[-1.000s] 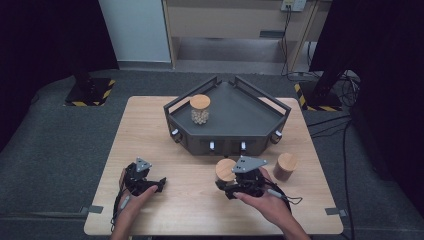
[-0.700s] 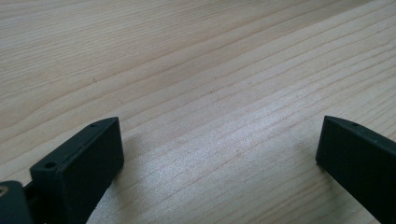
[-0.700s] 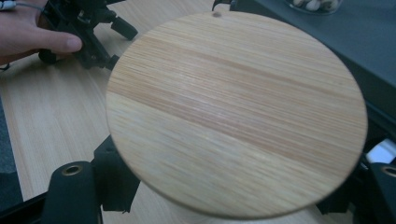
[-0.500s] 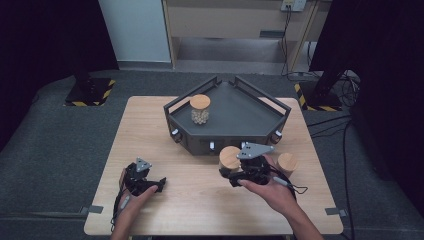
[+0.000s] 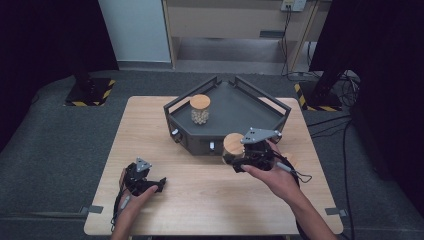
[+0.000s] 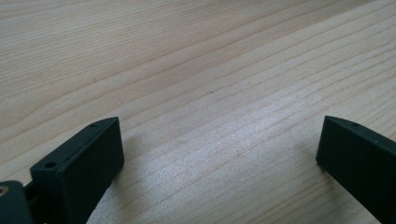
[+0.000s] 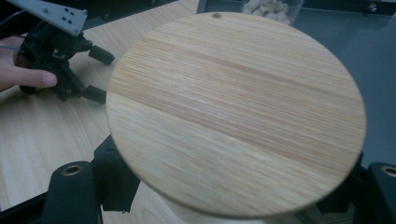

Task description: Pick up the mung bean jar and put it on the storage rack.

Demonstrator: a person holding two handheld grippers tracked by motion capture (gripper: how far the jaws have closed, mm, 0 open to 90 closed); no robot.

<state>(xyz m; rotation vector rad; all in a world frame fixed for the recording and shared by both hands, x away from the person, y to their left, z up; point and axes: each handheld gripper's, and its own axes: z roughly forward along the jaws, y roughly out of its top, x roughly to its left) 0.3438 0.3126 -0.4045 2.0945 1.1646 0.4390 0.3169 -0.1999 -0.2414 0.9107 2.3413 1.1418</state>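
My right gripper (image 5: pixel 234 159) is shut on a jar with a round wooden lid (image 5: pixel 233 144), holding it against the front wall of the dark tray (image 5: pixel 260 107). In the right gripper view the lid (image 7: pixel 236 112) sits between my two black jaws, and the right gripper (image 7: pixel 229 198) clamps the jar body below it. A second jar (image 5: pixel 200 109), with pale round pieces inside and a wooden lid, stands inside the tray at its left. My left gripper (image 5: pixel 161 184) rests on the wooden table near the front left, open; the left gripper (image 6: pixel 219 158) has only bare wood between its jaws.
A third wooden-lidded jar (image 5: pixel 291 160) peeks out behind the right hand, near the table's right edge. The table (image 5: pixel 150 125) is light wood. The tray has raised rails and small knobs on its front. In the right gripper view, the left hand and gripper (image 7: pixel 60 56) lie farther off.
My right gripper has carried its jar away from the front edge and up to the tray's front wall. The left gripper has stayed put, open.
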